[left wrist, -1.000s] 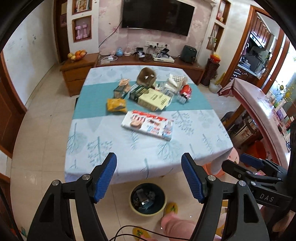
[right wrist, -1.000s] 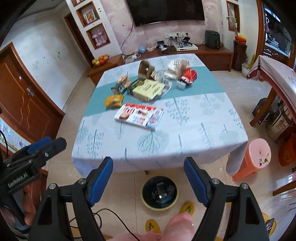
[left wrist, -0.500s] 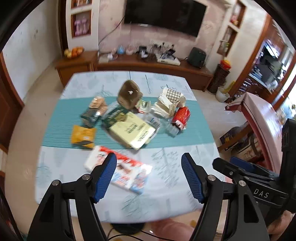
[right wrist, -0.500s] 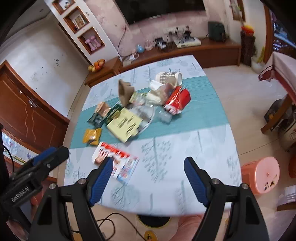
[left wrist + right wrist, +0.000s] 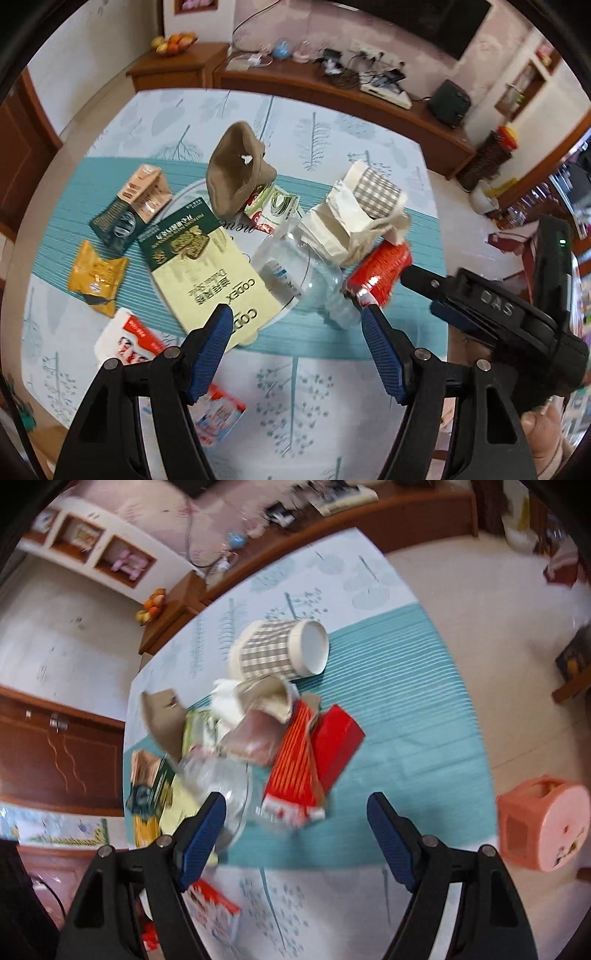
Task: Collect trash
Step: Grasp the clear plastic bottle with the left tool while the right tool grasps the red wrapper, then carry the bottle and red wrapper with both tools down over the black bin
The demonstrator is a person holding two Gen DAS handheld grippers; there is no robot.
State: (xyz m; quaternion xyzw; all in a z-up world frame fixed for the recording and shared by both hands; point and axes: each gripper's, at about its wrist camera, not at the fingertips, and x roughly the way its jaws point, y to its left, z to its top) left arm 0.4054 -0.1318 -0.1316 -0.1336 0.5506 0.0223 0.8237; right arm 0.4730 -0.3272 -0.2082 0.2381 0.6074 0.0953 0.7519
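Trash lies in a heap on the tablecloth's teal band: a clear plastic bottle, a red wrapper, a checked paper cup, a brown cardboard piece, a yellow-green box, a dark carton and a yellow packet. My left gripper is open above the bottle. My right gripper is open just in front of the red wrapper and red box; the cup lies on its side behind them. It also shows at the right of the left wrist view.
A magazine lies near the table's front left. A wooden TV cabinet with cables stands behind the table. A pink plastic stool stands on the floor to the right. A fruit bowl sits on a side cabinet.
Both grippers have moved forward and down from beyond the table's edge to just over the trash heap. The floor bin has gone out of view. Both stay open.
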